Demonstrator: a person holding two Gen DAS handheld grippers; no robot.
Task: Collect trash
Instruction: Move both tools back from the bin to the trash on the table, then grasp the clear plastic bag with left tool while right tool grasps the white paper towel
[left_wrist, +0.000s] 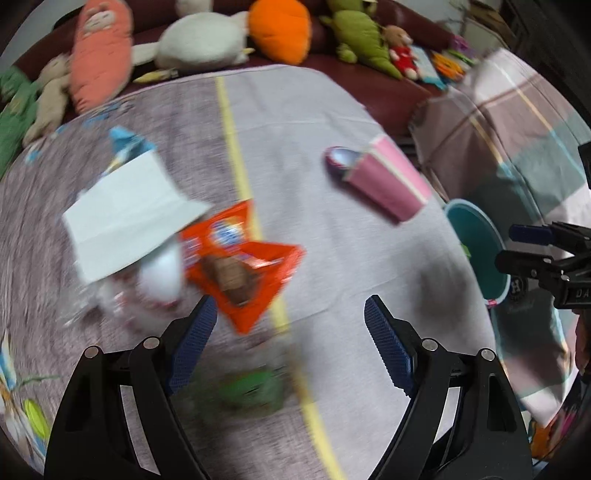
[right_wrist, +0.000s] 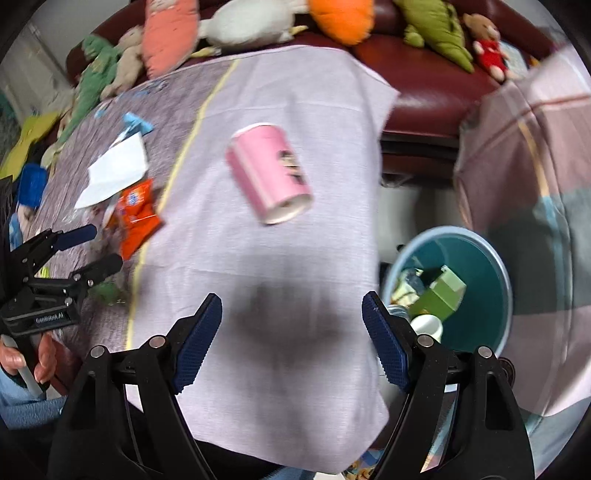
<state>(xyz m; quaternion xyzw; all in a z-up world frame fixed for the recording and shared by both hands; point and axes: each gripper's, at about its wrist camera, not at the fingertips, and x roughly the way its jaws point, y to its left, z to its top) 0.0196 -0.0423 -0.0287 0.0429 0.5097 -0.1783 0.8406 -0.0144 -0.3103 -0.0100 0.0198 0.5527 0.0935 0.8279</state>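
**On the table: litter spread out, both grippers empty**

On the cloth-covered table (right_wrist: 295, 110) lies a pink cup (right_wrist: 271, 173), tipped on its side. Right view: its long axis runs diagonally, white-rimmed mouth toward the far left, base toward the near right, pointing roughly at the bin (right_wrist: 496, 258). A dark printed figure shows on the cup wall; too blurred to read.

Right view only: bin interior, on the floor just beside the table's right edge. It holds a green carton (right_wrist: 443, 291), a white cup (right_wrist: 428, 326) and other scraps. Left view shows only part of the bin's rim and teal wall.

Left view only: close look at the orange packet (left_wrist: 243, 266), torn open, brown contents visible, blue-and-white logo unreadable. White paper (left_wrist: 129, 214) overlaps its far-left corner; blue wrapper (left_wrist: 125, 144) beyond that. A green scrap (left_wrist: 251, 391) lies near the yellow stripe, blurred.

Writing: "GenRobot.AI" on the left gripper body, read from the right view. Partial letters "DA" on the right gripper body in the left view.

Left gripper (left_wrist: 290, 317): jaws wide apart, nothing between them, over the cloth near the packet.
Right gripper (right_wrist: 291, 314): jaws wide apart, nothing between them, over bare cloth with the cup beyond it.
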